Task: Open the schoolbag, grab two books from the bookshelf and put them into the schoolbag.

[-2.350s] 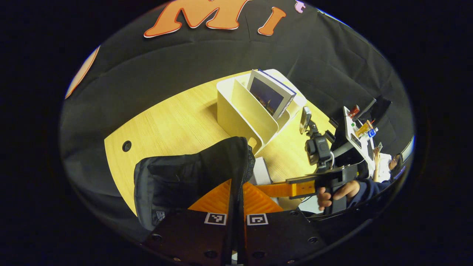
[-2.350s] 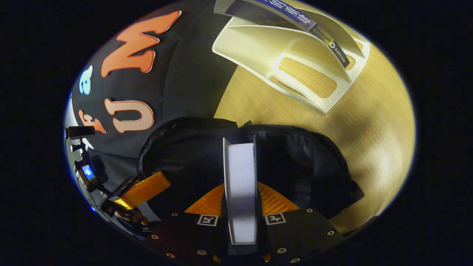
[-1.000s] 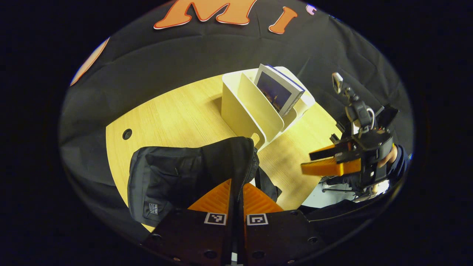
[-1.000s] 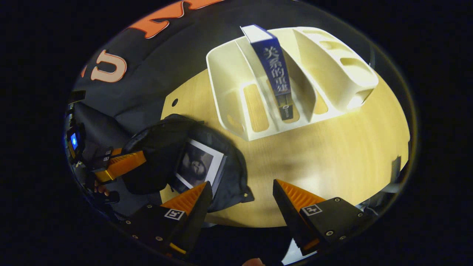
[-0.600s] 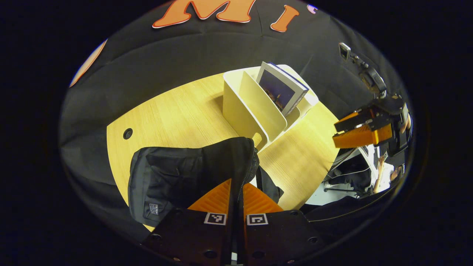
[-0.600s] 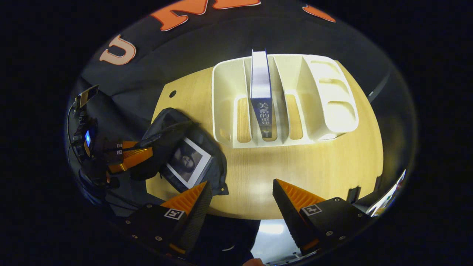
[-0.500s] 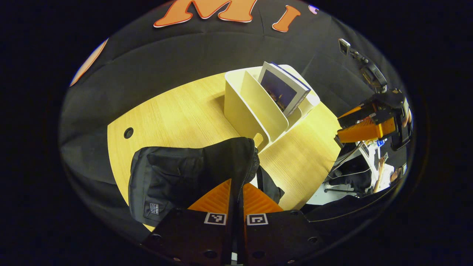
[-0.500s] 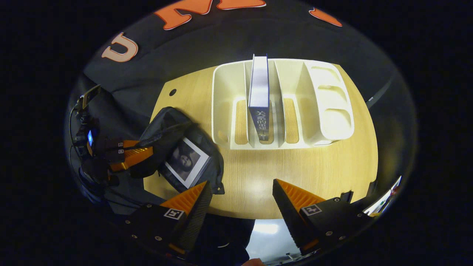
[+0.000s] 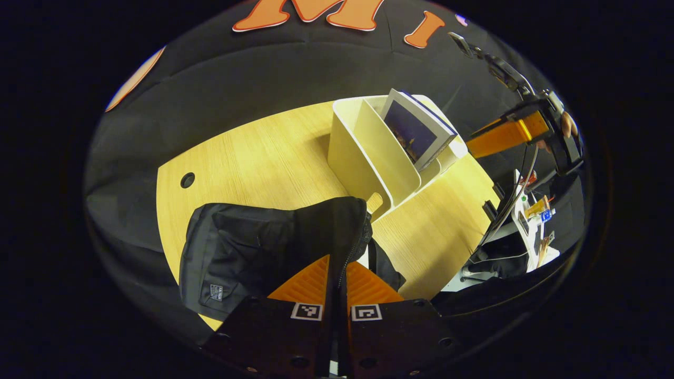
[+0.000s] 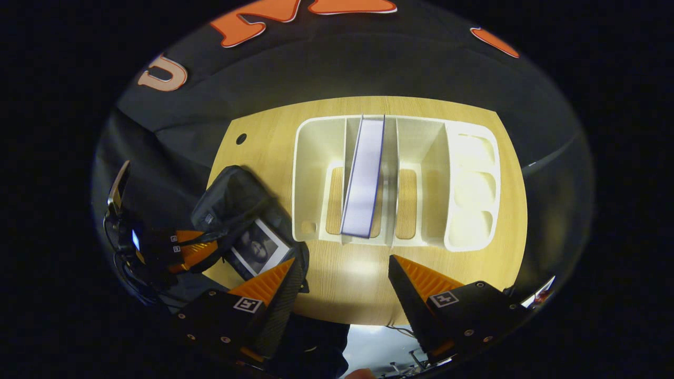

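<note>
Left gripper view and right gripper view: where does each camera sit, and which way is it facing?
Left gripper view: rides the left gripper, low at the table's near edge, facing across the schoolbag it pinches toward the bookshelf; the right gripper and a hand show far right.
Right gripper view: rides the right gripper, high, looking down on the bookshelf and its book; fingers open.
Shared: table, bookshelf, book, schoolbag.

My left gripper (image 9: 337, 273) carries ribbed wedge fingers on a dark block body with round screw heads and two square black-and-white tags. My right gripper (image 10: 342, 279) has the same ribbed wedges, tags and screws, and a small camera rides its top.
</note>
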{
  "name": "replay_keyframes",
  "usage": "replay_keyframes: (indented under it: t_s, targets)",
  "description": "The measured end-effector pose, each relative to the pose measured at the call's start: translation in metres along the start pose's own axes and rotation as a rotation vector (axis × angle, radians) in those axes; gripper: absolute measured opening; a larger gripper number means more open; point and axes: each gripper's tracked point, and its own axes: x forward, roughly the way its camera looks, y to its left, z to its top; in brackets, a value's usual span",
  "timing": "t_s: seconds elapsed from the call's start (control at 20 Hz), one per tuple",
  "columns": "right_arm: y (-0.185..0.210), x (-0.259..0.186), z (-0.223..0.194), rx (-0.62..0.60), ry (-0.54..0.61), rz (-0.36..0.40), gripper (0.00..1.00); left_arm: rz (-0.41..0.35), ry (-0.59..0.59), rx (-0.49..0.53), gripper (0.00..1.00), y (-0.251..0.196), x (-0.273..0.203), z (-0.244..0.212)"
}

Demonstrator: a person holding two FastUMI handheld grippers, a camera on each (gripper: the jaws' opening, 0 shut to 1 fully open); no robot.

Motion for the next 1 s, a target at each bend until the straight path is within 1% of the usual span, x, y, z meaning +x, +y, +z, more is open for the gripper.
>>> replay_keyframes:
  t_s: [0.35, 0.5, 0.65, 0.75, 0.8, 0.9, 0.95, 1.0]
  targets:
    - [-0.014, 0.03, 0.04, -0.013, 0.059, -0.013, 0.99, 0.032, 0.012, -0.042, 0.06, 0.003, 0.004, 0.001]
    - [-0.022, 0.044, 0.055, -0.014, 0.079, -0.033, 0.99, 0.042, 0.019, -0.056, 0.06, 0.001, 0.007, 0.001]
    - [-0.023, 0.057, 0.062, 0.011, 0.103, -0.033, 0.99, 0.056, 0.021, -0.063, 0.06, 0.003, 0.007, 0.0]
    - [-0.023, 0.062, 0.062, 0.009, 0.113, -0.042, 0.97, 0.061, 0.021, -0.066, 0.06, 0.003, 0.007, 0.001]
    - [-0.022, 0.065, 0.061, 0.004, 0.115, -0.044, 0.78, 0.062, 0.023, -0.07, 0.06, 0.003, 0.008, 0.001]
    - [-0.02, 0.065, 0.061, 0.002, 0.115, -0.048, 0.68, 0.062, 0.023, -0.073, 0.06, 0.001, 0.008, 0.001]
    - [-0.021, 0.064, 0.06, 0.007, 0.113, -0.052, 0.53, 0.061, 0.022, -0.073, 0.06, 0.001, 0.008, 0.0]
    - [-0.023, 0.064, 0.06, 0.01, 0.112, -0.061, 0.52, 0.06, 0.021, -0.072, 0.06, 0.0, 0.008, 0.001]
